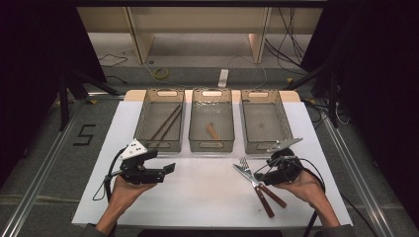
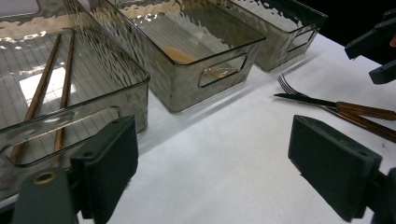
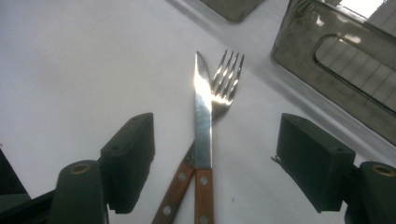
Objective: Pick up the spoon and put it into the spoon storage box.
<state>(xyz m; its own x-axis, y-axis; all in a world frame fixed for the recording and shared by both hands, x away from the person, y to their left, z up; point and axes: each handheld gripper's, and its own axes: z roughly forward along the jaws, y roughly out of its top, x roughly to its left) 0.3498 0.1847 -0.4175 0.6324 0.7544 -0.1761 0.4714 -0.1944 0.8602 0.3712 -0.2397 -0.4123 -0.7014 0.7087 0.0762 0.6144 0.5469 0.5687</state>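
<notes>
Two black fingers (image 3: 130,161) of your right gripper (image 3: 217,163) stand wide apart with nothing pressed between them, and the knife (image 3: 203,121) lies right in the gap below, its long axis running straight away from you along the gripper's own line. The fork (image 3: 226,81) crosses under it, tines fanning to one side of the blade tip and its wooden handle slanting off to the other, so the two handles meet near your fingers. From above, your right gripper (image 1: 276,170) hangs over the handle end of the pair on the white worktop (image 1: 207,197), just in front of the right-hand bin (image 1: 265,121). By my reading, closing across the handle is what the next move turns on. Your left gripper (image 1: 148,170) is well away from the cutlery, its fingers (image 2: 109,158) also spread and empty, near the bin with chopsticks (image 2: 46,88).
</notes>
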